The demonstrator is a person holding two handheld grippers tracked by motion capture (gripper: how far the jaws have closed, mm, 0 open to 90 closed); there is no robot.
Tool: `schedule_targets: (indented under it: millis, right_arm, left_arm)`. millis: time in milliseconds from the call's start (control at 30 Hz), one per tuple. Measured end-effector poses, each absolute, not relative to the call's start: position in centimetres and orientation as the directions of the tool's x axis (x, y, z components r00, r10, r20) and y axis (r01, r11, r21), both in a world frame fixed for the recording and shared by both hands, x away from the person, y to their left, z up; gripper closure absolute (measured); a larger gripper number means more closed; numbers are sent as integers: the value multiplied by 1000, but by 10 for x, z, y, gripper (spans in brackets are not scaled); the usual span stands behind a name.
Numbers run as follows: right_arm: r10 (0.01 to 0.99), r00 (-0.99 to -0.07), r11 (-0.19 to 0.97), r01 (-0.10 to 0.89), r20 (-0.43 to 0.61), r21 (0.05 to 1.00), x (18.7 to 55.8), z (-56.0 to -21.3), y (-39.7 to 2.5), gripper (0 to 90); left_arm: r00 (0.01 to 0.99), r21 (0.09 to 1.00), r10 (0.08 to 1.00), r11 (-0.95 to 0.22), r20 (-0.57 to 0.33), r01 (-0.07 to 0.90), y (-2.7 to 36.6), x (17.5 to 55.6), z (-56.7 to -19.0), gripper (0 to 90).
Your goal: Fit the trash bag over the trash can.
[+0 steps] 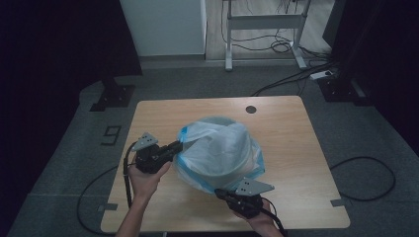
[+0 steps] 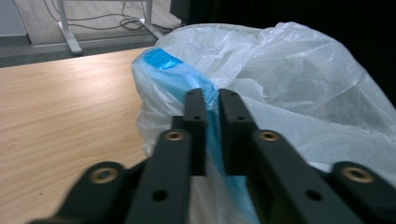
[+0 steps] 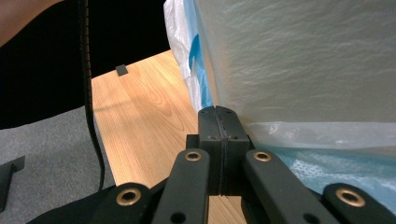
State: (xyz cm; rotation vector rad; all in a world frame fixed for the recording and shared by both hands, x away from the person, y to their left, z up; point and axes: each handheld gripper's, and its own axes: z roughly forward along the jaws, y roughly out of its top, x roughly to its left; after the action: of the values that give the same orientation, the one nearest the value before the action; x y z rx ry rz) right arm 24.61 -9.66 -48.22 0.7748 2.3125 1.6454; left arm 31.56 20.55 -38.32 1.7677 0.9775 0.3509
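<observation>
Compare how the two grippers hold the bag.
The left gripper pinches the blue band of the bag, its fingers a narrow slit apart; the right gripper is pressed fully shut at the bag's lower edge. The left works the bag's left side, the right its near side. Both are hand-held.

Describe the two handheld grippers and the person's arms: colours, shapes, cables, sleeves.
Both grippers are black. The left gripper and right gripper each carry a grey three-cornered plate on top and trail a black cable. In the gripper views, each has two flat black jaws on linkage bars with brass-coloured pivot rivets and small screw holes. The forearms are bare, with no sleeves or gloves showing.
</observation>
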Motion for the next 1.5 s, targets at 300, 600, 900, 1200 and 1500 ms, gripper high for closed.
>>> schedule_targets:
  millis: [300,600,900,1200,1500]
  right_arm:
    - [517,-844,235,298,140,925,246,-481,-96,889]
    - [517,-844,241,307,146,921,247,-486,-95,889]
    - [526,-836,259,333,157,907,250,-498,-96,889]
    - [565,-818,207,263,104,942,237,-486,-122,679]
    - [678,-733,132,198,57,971,241,-456,-191,514]
  left_arm:
    - [587,888,770,-61,-249,456,220,317,-393,898]
    - [519,845,815,-70,-258,529,225,330,-422,898]
    - [503,801,823,-104,-264,589,221,339,-443,897]
    - [508,793,816,-106,-275,599,218,340,-451,897]
    - [505,797,816,-95,-280,596,218,339,-451,896]
